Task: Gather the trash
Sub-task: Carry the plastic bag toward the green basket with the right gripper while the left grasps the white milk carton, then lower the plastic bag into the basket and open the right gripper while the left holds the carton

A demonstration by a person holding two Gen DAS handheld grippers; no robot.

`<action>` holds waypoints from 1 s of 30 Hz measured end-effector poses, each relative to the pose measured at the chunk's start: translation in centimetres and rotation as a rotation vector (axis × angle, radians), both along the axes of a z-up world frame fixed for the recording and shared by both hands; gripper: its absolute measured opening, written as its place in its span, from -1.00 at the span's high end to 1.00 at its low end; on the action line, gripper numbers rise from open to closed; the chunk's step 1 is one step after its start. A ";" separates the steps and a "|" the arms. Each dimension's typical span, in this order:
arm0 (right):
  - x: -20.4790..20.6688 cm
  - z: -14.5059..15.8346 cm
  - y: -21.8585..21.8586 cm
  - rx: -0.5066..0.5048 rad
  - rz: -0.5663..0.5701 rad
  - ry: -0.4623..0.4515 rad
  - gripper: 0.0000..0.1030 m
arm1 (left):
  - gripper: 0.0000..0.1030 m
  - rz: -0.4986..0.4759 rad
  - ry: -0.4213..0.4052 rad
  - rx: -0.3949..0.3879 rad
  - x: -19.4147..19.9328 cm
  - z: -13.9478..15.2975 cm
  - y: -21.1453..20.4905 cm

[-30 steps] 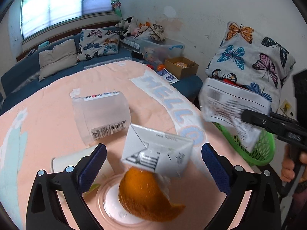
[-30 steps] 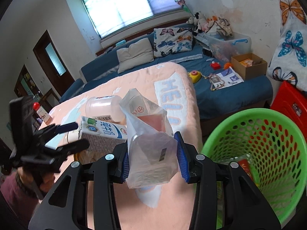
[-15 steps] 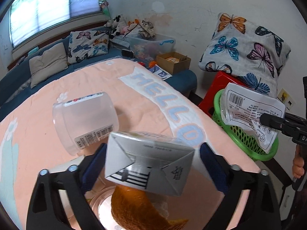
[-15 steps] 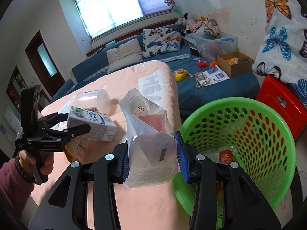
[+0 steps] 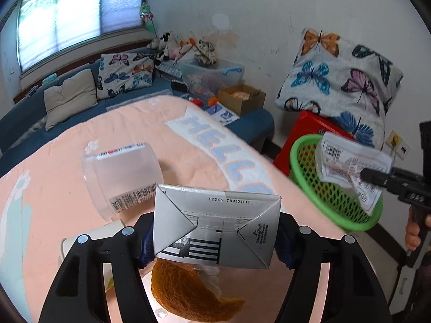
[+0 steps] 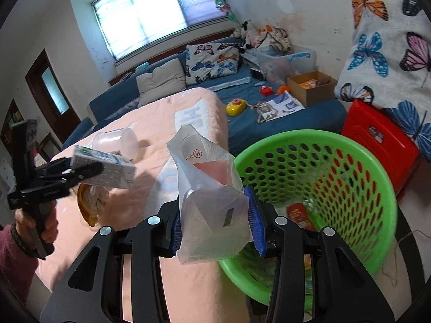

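The left tongs (image 5: 215, 238) have just been closing and now clamp a carton (image 5: 215, 226), a silver-ended box with folded triangular flaps and printed digits; in the right wrist view its side is white, blue and green (image 6: 105, 168), lifted clear of the bed. The right tongs (image 6: 215, 223) stand narrow, pinching a thin, crinkled, translucent bag (image 6: 207, 202) with something pink inside, held at the near rim of the basket (image 6: 377, 188). That basket is round, bright green plastic pierced with holes, and holds a red packet (image 6: 299, 212) and other wrappers at the bottom. On the peach quilted bed (image 5: 67, 167), lettered in pale blue, lies a clear cylindrical tub (image 5: 121, 177) on its side, open-mouthed, with a barcode label. Below the carton sits an orange net (image 5: 183, 293) of coarse mesh on a shallow clear lid, with a white cup (image 5: 91, 239) just beside it. A red stool (image 6: 377, 140) stands behind the basket.
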State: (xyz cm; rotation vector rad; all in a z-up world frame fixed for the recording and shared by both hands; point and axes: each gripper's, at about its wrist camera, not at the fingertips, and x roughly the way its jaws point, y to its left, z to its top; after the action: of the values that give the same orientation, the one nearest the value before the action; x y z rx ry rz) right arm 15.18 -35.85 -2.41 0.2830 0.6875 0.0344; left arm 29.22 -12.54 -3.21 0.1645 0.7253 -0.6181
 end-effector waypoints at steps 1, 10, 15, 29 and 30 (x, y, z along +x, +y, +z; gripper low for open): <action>-0.3 0.1 -0.3 -0.007 -0.011 -0.001 0.18 | -0.28 0.000 -0.002 -0.008 -0.1 0.3 0.1; -1.9 -0.6 -3.0 -0.045 -0.091 0.020 0.18 | -0.28 -0.030 -0.041 -0.065 -3.0 3.2 -0.6; -2.4 -1.3 -4.6 -0.080 -0.144 0.042 0.18 | -0.28 -0.061 -0.050 -0.085 -4.3 4.2 -1.7; -3.3 -3.2 -8.2 -0.096 -0.230 0.082 -0.19 | -0.28 -0.147 -0.061 -0.085 -6.5 5.1 -6.3; -3.4 -3.1 -8.3 -0.096 -0.233 0.079 -0.23 | -0.28 -0.152 -0.059 -0.085 -6.6 5.0 -6.7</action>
State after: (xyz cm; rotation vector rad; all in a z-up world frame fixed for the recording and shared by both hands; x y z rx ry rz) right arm 11.75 -44.16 -5.52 0.2720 0.7288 -0.2323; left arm 22.65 -19.23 1.84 0.1597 0.6323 -0.7845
